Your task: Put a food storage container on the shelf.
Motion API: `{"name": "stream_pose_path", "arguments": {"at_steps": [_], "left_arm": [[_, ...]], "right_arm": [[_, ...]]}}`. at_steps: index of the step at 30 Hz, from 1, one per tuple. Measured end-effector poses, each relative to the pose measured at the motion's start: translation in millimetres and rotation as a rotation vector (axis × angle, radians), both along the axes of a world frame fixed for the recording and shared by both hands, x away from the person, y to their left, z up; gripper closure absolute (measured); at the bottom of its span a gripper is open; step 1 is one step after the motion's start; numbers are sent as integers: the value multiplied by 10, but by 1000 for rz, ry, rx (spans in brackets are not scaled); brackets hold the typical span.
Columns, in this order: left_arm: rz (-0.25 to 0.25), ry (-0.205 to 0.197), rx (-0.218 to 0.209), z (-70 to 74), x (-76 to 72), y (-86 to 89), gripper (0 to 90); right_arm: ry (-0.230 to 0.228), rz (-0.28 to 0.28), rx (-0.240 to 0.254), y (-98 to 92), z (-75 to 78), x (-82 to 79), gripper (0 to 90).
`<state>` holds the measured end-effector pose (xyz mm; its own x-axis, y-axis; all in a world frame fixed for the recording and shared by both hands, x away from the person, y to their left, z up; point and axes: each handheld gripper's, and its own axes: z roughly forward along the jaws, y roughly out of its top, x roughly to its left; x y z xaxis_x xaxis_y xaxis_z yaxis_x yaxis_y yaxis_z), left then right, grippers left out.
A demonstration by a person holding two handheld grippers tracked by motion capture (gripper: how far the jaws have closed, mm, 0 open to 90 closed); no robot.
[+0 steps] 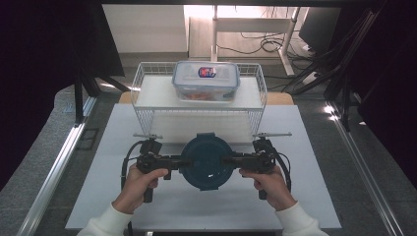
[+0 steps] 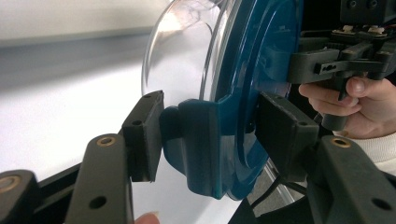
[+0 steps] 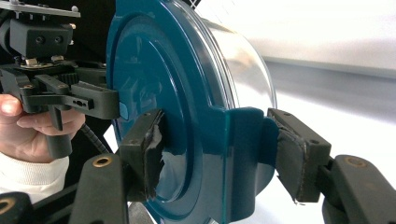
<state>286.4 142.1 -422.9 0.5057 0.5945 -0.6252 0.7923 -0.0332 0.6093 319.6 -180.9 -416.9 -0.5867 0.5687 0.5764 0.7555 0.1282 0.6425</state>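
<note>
Round container, teal lid, clear bowl. Left gripper: jaws closed on the lid's side clasp, pads pressing it from both faces. Right gripper: jaws clamped likewise on the opposite clasp. Container lies between the two sets of fingertips, lid facing up, bowl below, above the white table.

A white table stands on a grey floor. Dark curtains hang at both sides. Far back, bright light falls on a pale desk, with black cables lying under it.
</note>
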Motion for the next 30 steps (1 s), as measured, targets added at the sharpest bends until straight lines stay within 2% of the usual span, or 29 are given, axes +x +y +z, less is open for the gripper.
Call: {"name": "stream_pose_path", "arguments": {"at_steps": [4, 13, 30], "left_arm": [[10, -18, -8, 98, 32, -1, 435], [1, -30, -16, 223, 128, -22, 435], [10, -111, -14, 701, 352, 23, 434]], "right_arm": [[-7, -6, 13, -7, 89, 32, 383], [-31, -14, 6, -31, 236, 94, 384], [-99, -20, 27, -1, 676, 292, 386]]}}
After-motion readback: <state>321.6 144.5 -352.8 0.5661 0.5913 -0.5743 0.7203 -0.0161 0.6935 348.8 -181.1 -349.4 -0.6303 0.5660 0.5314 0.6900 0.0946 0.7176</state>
